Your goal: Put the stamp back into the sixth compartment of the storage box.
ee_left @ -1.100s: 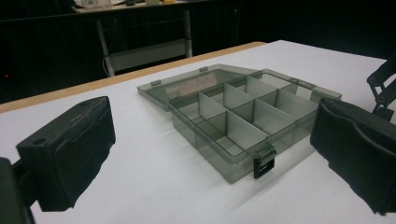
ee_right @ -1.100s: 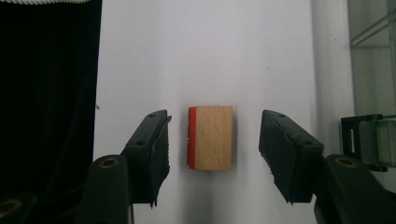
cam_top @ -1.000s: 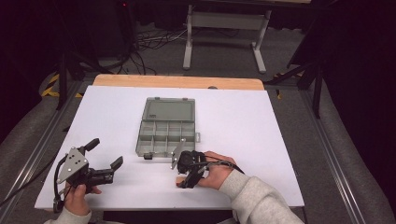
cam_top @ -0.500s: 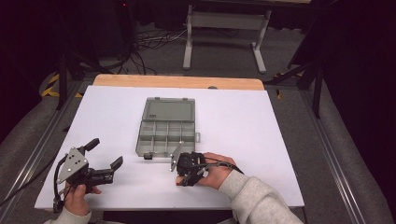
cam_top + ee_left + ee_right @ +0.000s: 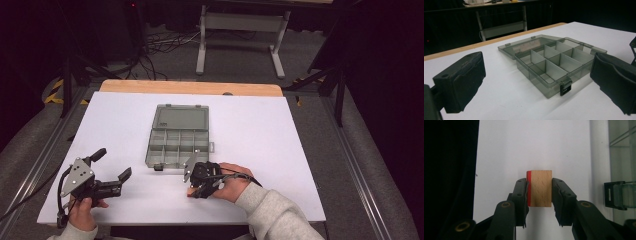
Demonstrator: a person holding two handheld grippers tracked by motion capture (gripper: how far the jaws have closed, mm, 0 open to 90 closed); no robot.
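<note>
Right gripper [image 5: 539, 192] pinches a wooden block [image 5: 539, 188] (one face red) on the tabletop [image 5: 280, 130]. Left gripper [image 5: 112, 172] spread wide, facing the open box [image 5: 551, 60].

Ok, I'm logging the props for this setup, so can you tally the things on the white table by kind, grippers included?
Clear grey plastic compartment box, lid open: 1
Wooden block with one red face, clamped in the right gripper: 1
Black two-jaw grippers, counting the open left gripper: 2
Total: 4

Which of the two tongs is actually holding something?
The right tongs, shut on a wooden block with one red face. The left tongs stand wide open, holding nothing.
</note>
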